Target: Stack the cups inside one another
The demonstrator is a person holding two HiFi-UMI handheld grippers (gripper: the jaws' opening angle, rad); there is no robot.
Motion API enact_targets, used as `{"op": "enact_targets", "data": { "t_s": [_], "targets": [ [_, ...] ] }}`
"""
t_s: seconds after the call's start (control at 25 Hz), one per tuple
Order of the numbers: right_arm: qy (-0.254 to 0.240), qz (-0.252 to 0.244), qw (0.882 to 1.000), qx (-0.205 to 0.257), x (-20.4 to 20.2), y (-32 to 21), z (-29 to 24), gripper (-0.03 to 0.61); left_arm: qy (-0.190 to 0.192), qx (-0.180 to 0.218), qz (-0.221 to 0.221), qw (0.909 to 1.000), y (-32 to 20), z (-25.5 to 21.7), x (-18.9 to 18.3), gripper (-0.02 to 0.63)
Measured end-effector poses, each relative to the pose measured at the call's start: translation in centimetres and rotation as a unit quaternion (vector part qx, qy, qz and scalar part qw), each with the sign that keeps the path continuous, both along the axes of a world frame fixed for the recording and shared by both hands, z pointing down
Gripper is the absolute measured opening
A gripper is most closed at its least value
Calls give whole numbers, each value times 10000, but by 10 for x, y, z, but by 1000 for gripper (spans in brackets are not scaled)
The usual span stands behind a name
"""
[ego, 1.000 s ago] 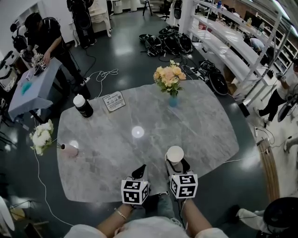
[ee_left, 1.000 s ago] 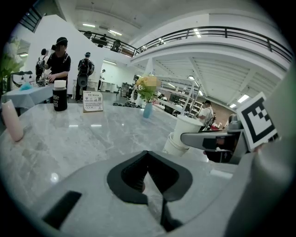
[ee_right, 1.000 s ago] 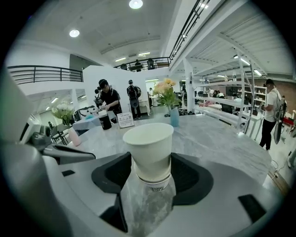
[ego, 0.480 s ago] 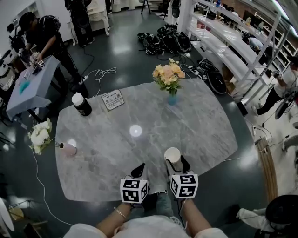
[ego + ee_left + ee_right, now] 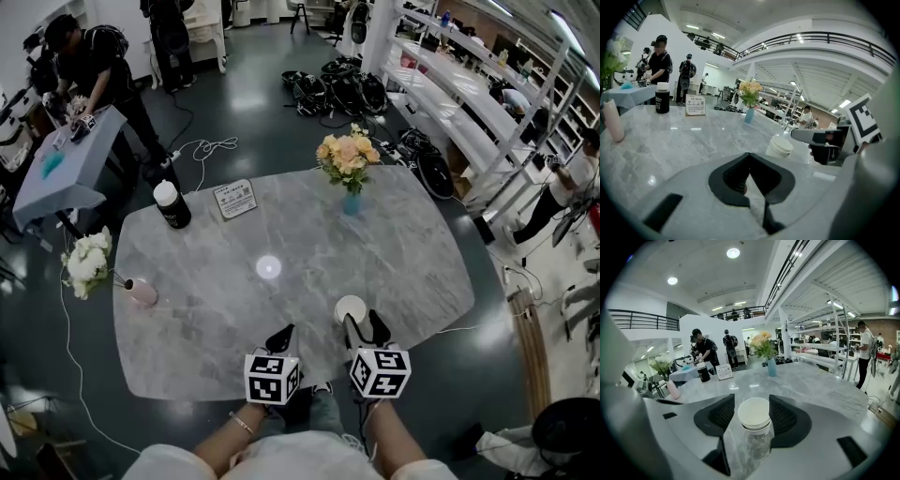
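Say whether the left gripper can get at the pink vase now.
Probably yes: only bare table lies between the left gripper and the pink vase; its jaws are together, so they must open first.

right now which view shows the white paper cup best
The right gripper view: the white paper cup stands centred between the jaws, rim and side clear. The head view shows it small from above; the left gripper view shows its side, base hidden.

Bright, even indoor light from ceiling downlights [image 5: 733,252]. Round glare spot [image 5: 268,267] on marble table [image 5: 187,309]. Shadows faint. Gripper views: heavy fisheye, black vignette corners, near foreground soft.
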State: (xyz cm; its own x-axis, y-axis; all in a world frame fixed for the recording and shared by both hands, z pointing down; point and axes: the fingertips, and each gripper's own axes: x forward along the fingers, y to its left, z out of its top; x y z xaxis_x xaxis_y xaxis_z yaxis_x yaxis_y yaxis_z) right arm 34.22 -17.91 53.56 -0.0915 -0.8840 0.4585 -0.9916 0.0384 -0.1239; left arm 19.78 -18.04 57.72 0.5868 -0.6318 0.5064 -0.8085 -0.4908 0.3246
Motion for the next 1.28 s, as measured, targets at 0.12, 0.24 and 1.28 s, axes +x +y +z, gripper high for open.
{"op": "enact_targets", "data": {
  "t_s": [0.12,0.24,1.28],
  "targets": [
    [73,180,9998,89,2,3,-8,157,21,70,-25,10000,2,-5,-8,-3],
    [135,357,9992,154,3,9,-14,93,50,142,-30,9999,4,-10,-18,-3],
    [-61,1018,9948,60,12,111,-15,20,-90,444,185,9988,80,-40,-28,-3]
  ]
}}
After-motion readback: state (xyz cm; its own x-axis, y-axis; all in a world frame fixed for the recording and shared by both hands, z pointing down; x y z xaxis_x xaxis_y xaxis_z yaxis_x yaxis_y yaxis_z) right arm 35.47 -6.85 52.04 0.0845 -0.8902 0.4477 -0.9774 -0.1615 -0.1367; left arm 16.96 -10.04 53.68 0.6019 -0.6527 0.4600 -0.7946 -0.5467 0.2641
